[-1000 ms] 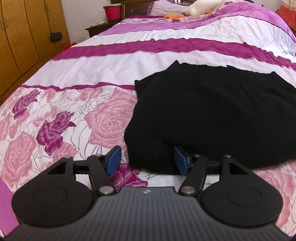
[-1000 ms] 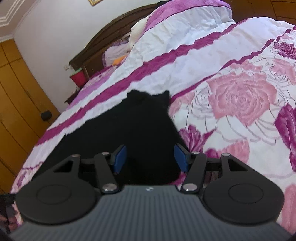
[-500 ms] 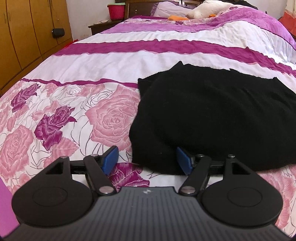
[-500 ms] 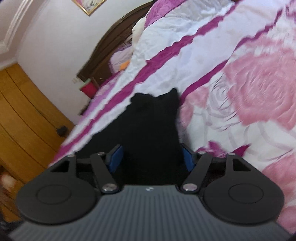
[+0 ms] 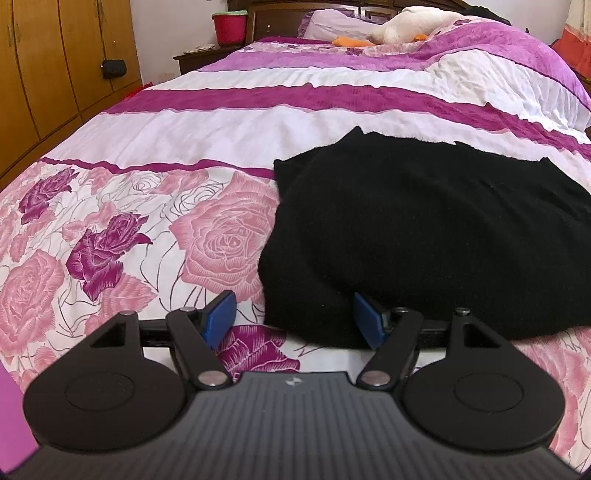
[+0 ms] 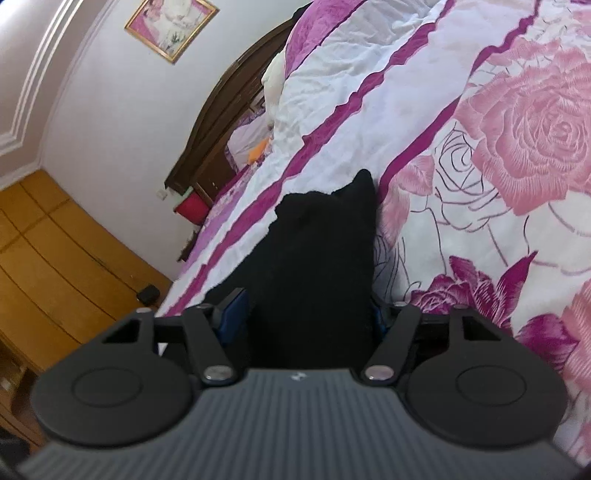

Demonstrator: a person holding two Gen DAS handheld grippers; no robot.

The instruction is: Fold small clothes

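A black knitted garment (image 5: 424,229) lies spread on the rose-patterned bedspread (image 5: 110,236). My left gripper (image 5: 293,321) is open at the garment's near left corner, with that corner between its blue pads (image 5: 221,308). In the right wrist view the same garment (image 6: 317,251) runs away from the camera. My right gripper (image 6: 308,314) is open and straddles the garment's near edge, with black fabric filling the gap between its jaws. The right pad is mostly hidden by the cloth.
Wooden wardrobes (image 5: 44,66) stand to the left of the bed. A red bucket (image 5: 229,26) sits on a nightstand by the headboard. Pillows and a white plush toy (image 5: 406,22) lie at the bed's far end. A framed picture (image 6: 170,27) hangs on the wall.
The right gripper has tilted and moved forward over the garment's edge, so fabric now fills its jaws. The left gripper has shifted slightly, staying open at the corner.
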